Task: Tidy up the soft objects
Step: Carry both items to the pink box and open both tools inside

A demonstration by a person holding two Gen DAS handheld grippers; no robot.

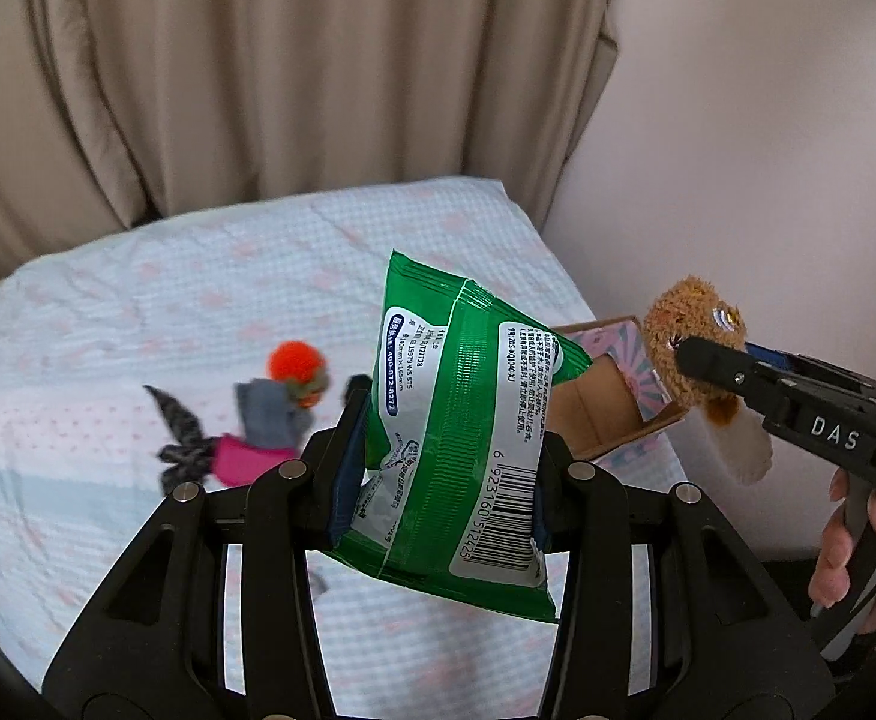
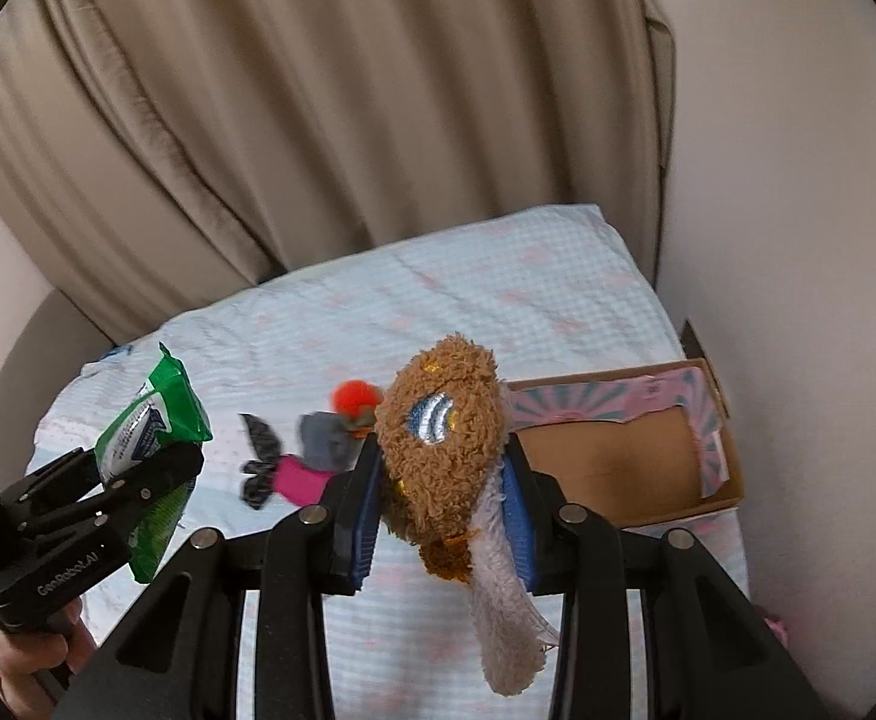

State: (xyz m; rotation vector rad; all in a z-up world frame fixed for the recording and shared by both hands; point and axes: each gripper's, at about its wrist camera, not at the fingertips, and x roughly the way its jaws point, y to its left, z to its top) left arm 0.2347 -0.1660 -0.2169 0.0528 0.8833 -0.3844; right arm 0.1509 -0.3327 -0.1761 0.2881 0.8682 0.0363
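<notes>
My left gripper (image 1: 447, 420) is shut on a green wet-wipes packet (image 1: 468, 420) and holds it above the bed; the packet also shows in the right wrist view (image 2: 150, 420). My right gripper (image 2: 441, 462) is shut on a brown plush toy (image 2: 444, 450) with a pale fluffy tail, held in the air; it also shows in the left wrist view (image 1: 693, 348). An open cardboard box (image 2: 624, 462) with pink patterned flaps sits on the bed by the wall, just right of the plush. A small doll with an orange pompom (image 1: 291, 387) lies on the bed.
The bed (image 1: 138, 312) has a pale blue checked cover with pink marks. Beige curtains (image 1: 258, 90) hang behind it and a white wall (image 1: 768, 120) runs along its right side. A dark patterned cloth piece (image 1: 180, 426) lies beside the doll.
</notes>
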